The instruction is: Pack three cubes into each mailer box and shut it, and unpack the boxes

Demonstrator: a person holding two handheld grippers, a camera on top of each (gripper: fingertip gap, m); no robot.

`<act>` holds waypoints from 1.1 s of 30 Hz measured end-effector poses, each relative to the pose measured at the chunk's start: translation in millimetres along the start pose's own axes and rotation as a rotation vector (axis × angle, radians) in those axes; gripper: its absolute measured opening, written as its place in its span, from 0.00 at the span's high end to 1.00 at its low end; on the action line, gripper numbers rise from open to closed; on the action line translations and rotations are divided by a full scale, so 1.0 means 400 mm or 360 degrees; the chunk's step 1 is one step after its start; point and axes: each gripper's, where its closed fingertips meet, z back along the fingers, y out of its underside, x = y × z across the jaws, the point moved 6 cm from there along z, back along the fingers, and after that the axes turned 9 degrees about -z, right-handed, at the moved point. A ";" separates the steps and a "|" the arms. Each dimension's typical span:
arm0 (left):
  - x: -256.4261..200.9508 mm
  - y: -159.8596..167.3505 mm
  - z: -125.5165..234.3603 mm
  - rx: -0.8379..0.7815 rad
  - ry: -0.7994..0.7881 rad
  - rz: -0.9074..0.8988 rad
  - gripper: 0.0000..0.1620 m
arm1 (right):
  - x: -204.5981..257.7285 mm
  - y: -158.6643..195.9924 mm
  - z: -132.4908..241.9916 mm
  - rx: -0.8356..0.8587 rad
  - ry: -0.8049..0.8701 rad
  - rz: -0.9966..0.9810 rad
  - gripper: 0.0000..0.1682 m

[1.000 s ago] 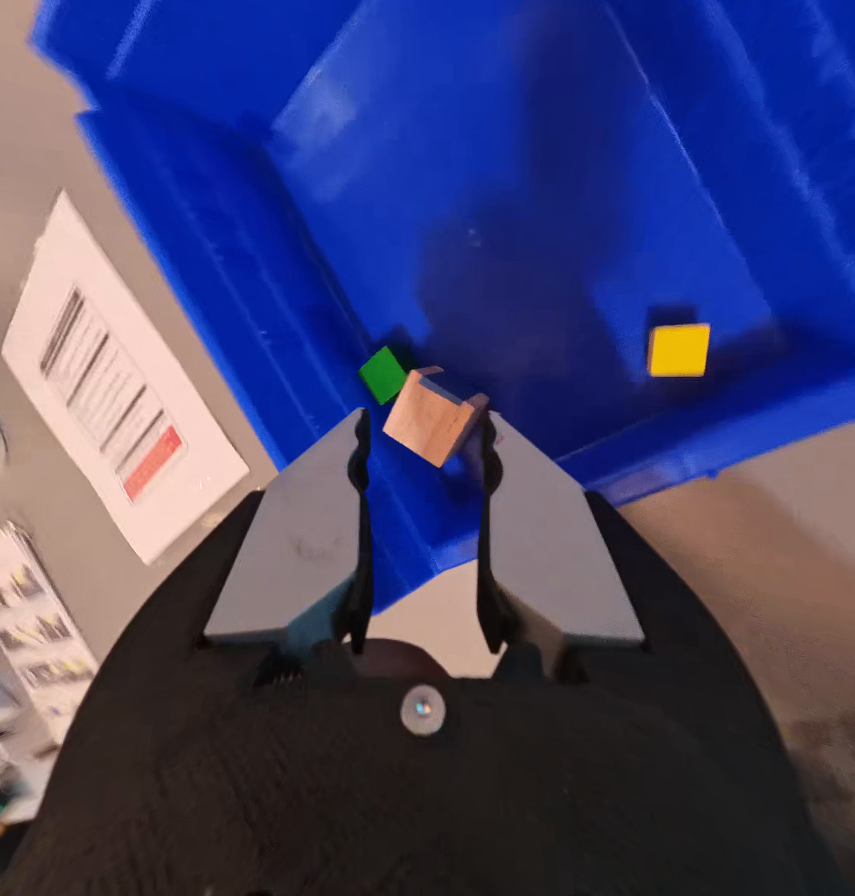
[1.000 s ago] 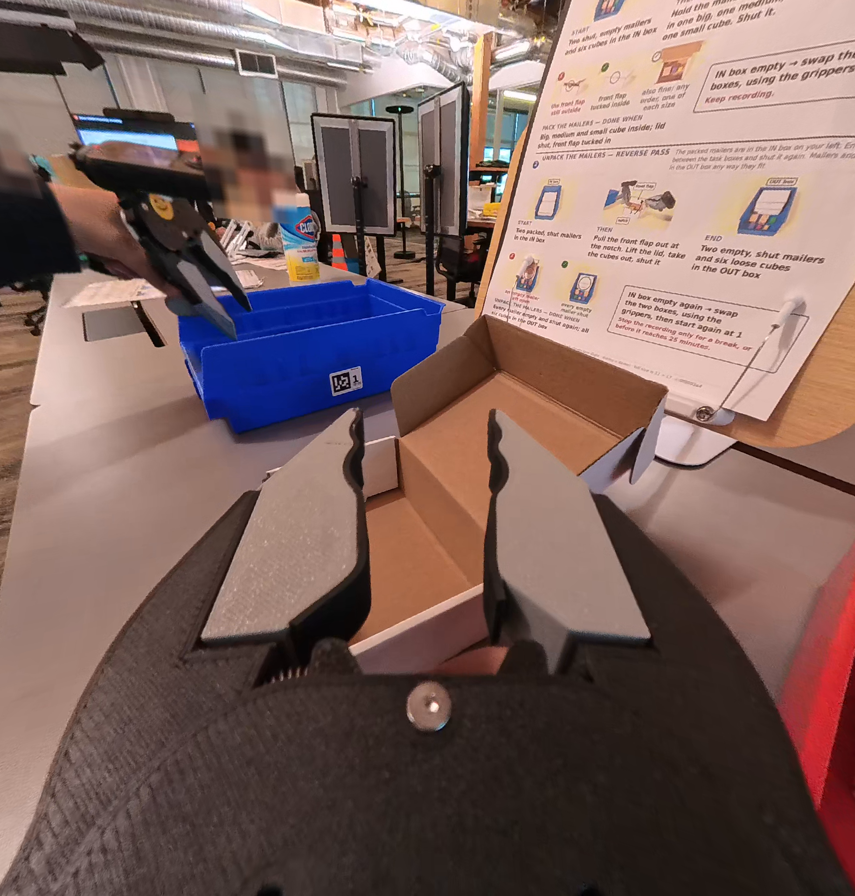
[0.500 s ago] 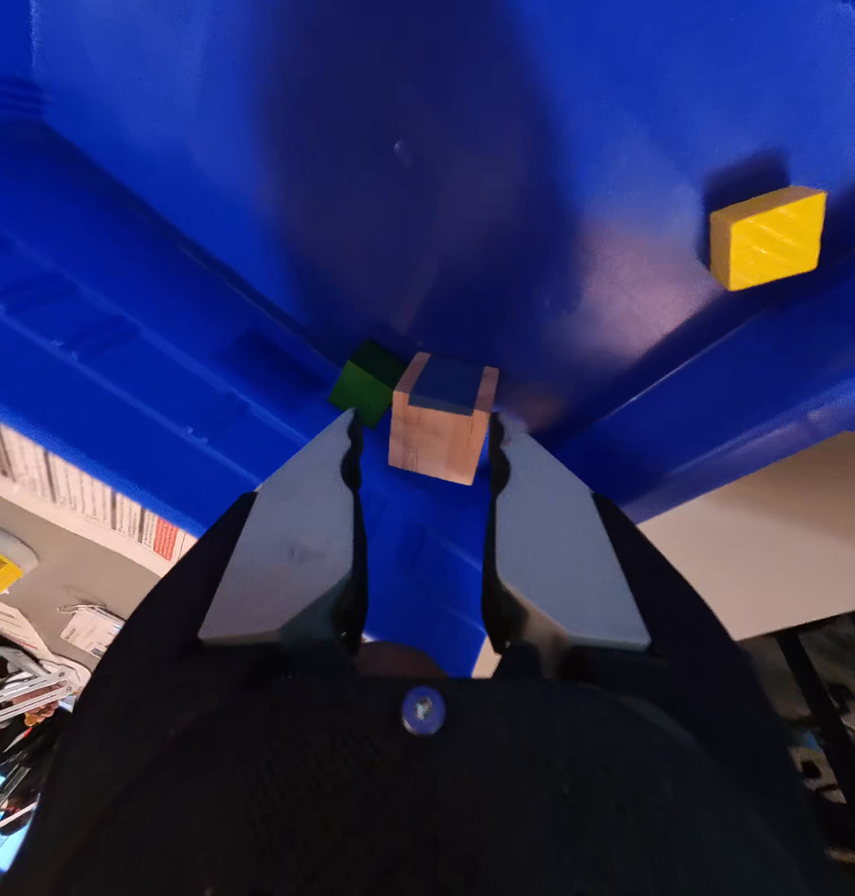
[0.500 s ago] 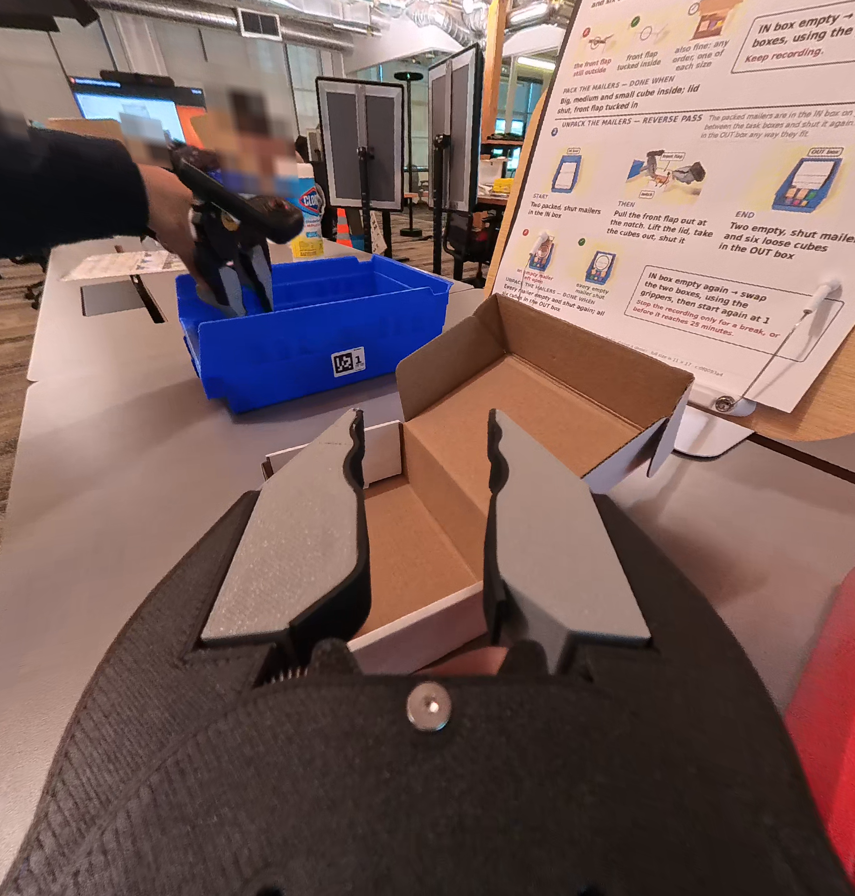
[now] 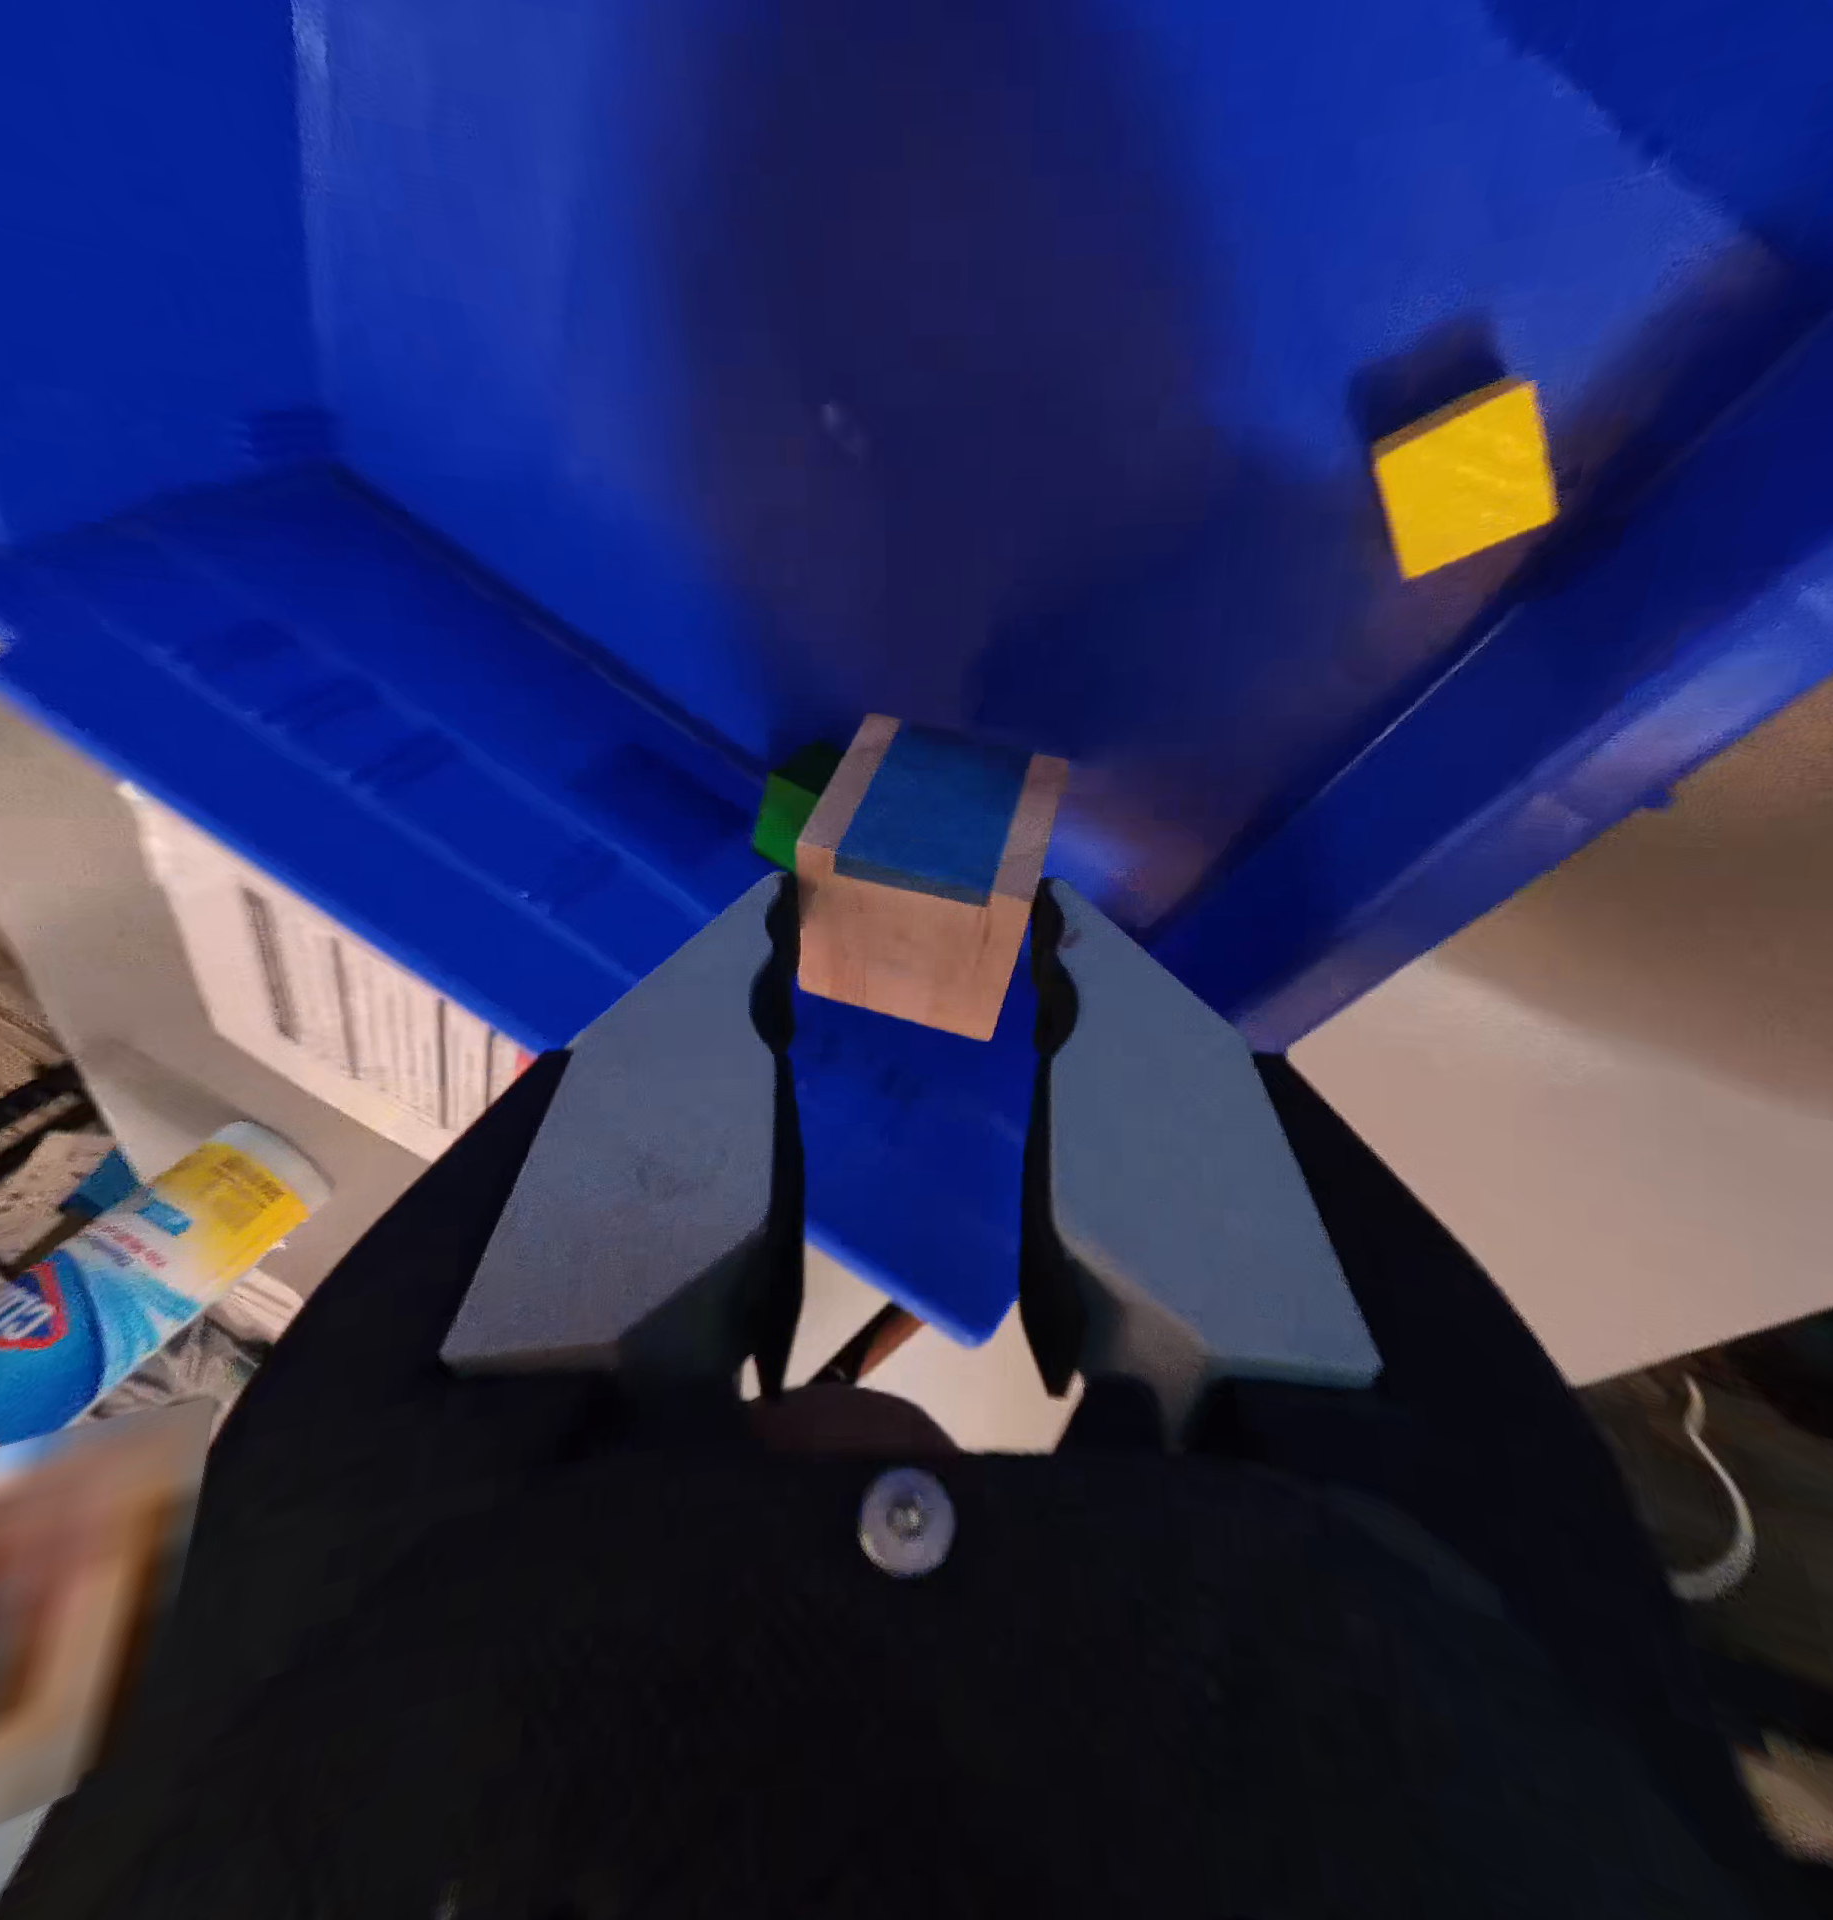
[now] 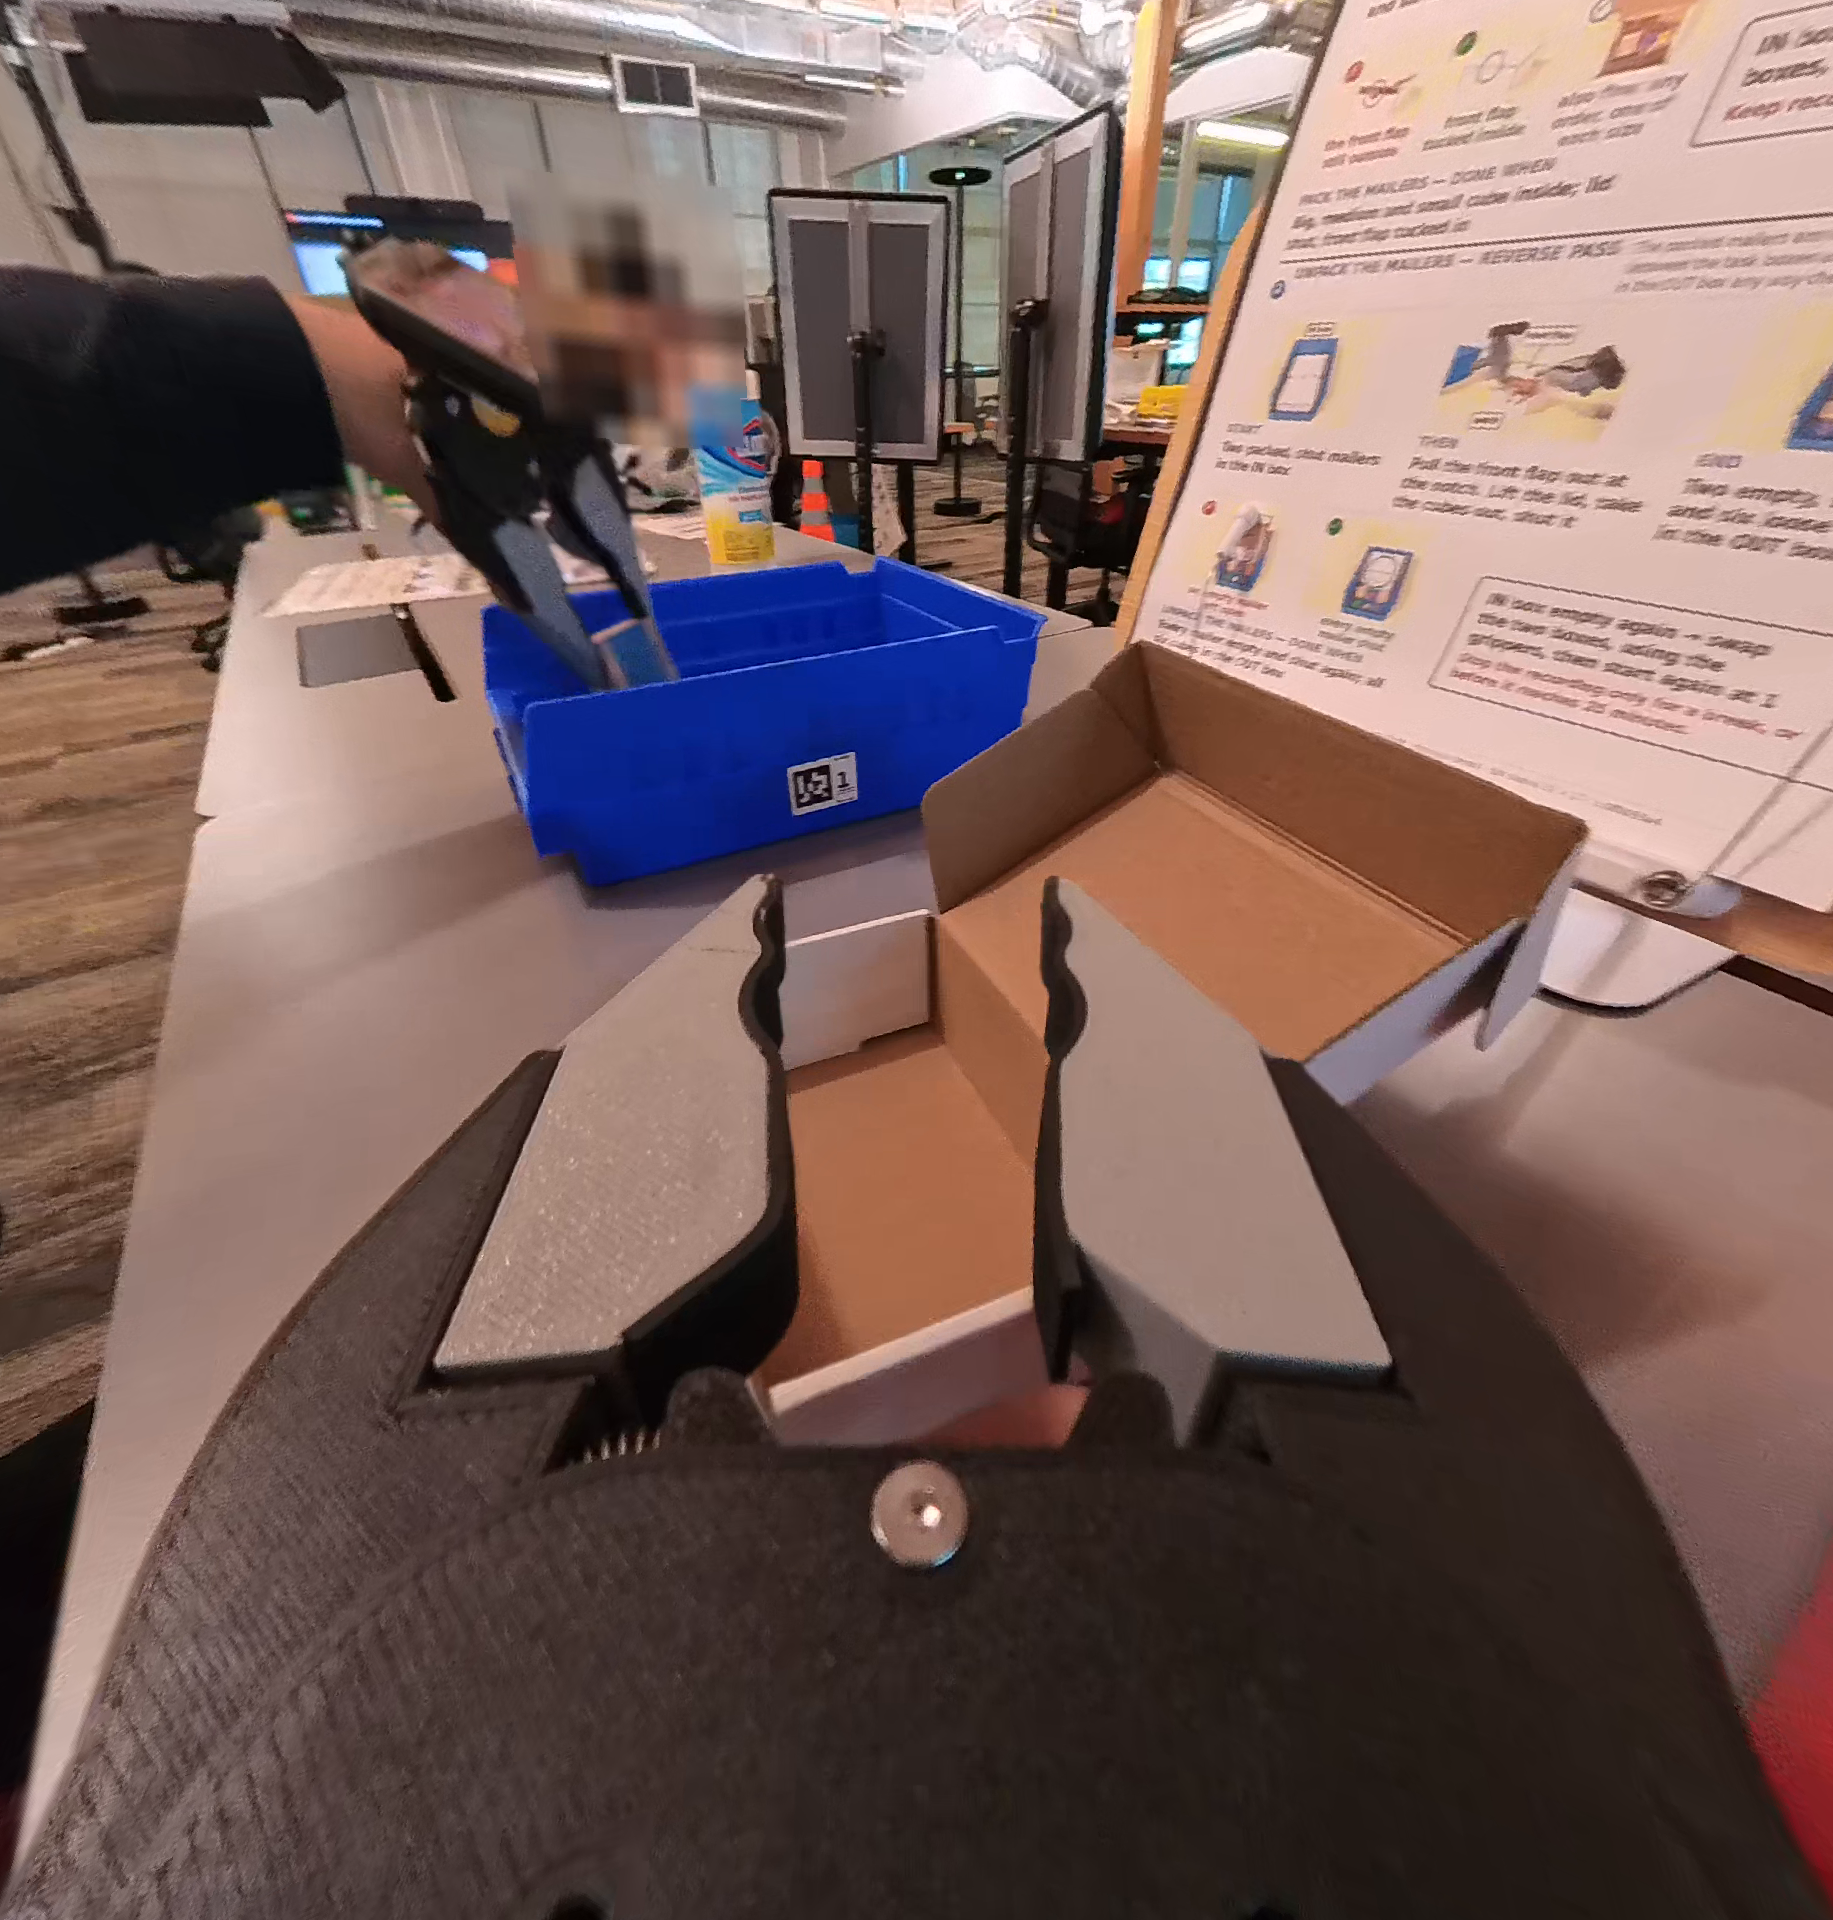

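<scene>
Sleeve (image 6: pixel 133 416) and hand (image 6: pixel 366 405) come in from the left edge of the right wrist view, holding the left gripper (image 6: pixel 621 665) tipped down into the blue bin (image 6: pixel 766 748) on the grey table (image 6: pixel 299 997). Behind the bin stands a wipes canister (image 6: pixel 735 478).

Close up, in the left wrist view, the left gripper (image 5: pixel 912 914) has its two fingers (image 5: pixel 673 1122) either side of a wooden cube (image 5: pixel 907 961) with a blue top face, in the near corner of the blue bin (image 5: pixel 424 748). The tips sit right against the cube's sides, but whether they are actually squeezing it I cannot tell. A green cube (image 5: pixel 787 810) is tucked just behind the wooden one on its left, touching or nearly so. A yellow cube (image 5: pixel 1468 478) lies well apart on the bin floor, near the right wall. Outside the bin, at lower left, are a printed sheet (image 5: pixel 330 987) and the wipes canister (image 5: pixel 112 1288).

Right of the bin, a mailer box (image 6: pixel 1203 914) sits with its lid up, brown inside, and nothing shows in the part I can see. The right gripper (image 6: pixel 912 935) is poised over the box's near end, jaws parted and holding nothing. An instruction board (image 6: pixel 1566 416) stands behind the box at far right.
</scene>
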 end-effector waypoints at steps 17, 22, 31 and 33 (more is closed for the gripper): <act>-0.395 -0.542 0.372 -0.1798 -0.1162 -0.0411 0.74 | 0.113 -0.022 -0.006 -0.0030 -0.0794 -0.0502 0.65; -0.458 -0.619 0.352 -0.1890 -0.1411 -0.0530 0.74 | 0.118 -0.007 -0.016 0.0085 -0.0947 -0.0679 0.66; -0.459 -0.637 0.372 -0.2148 -0.1395 -0.0457 0.74 | 0.131 -0.002 -0.010 0.0145 -0.0959 -0.0551 0.75; -0.458 -0.638 0.361 -0.2149 -0.1379 -0.0425 0.74 | 0.128 0.001 -0.012 0.0164 -0.0926 -0.0523 0.75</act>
